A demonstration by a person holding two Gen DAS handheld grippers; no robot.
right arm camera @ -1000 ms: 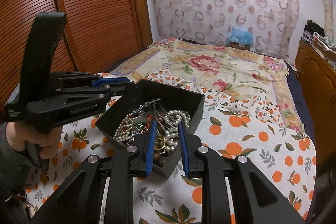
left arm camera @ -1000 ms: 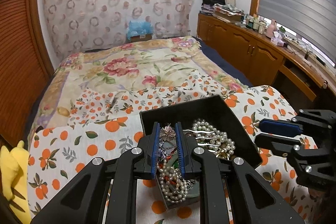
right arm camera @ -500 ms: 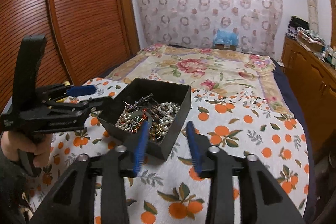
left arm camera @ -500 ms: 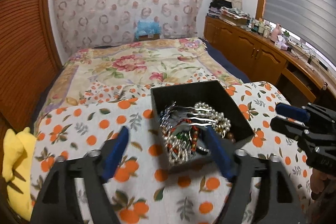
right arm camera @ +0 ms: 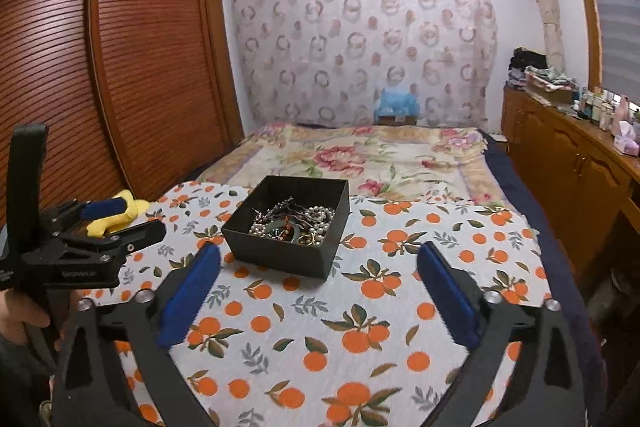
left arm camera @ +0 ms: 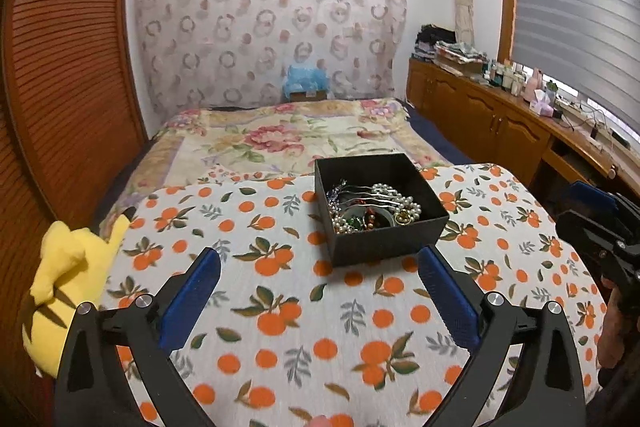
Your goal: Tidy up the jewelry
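I see the black box [left arm camera: 380,207] sitting on the orange-print cloth [left arm camera: 320,327], and I take it as my landmark. It is square, matte and stiff-walled, open at the top. Inside it lies the jewelry [left arm camera: 370,209]: strands of round pearly beads, thin silvery wavy pins, a few green and red glints and a small gold piece, all tangled, so I cannot separate single items. In the right wrist view the box [right arm camera: 286,227] shows its near corner, and its front wall hides the lower part of the jewelry [right arm camera: 296,223].

My left gripper [left arm camera: 320,299] is on the near side of the box, clear of it, its jaws spread wide with nothing between them; the fingers [left arm camera: 190,301] are black plastic faced with ribbed blue pads. My right gripper [right arm camera: 318,291] also stands on the near side of the box, jaws wide apart and empty. Each gripper appears at the edge of the other's view, cut off by the frame.

The cloth looks soft and slightly nubbly, white with oranges and leaves. Left of the box, at the cloth's edge, sits a yellow plush toy [left arm camera: 68,279], fuzzy, partly cut off. Beyond the box spreads a floral quilt [left arm camera: 288,139]. Right of the box runs a wooden cabinet [left arm camera: 500,123] whose small bottles are too tiny to make out.
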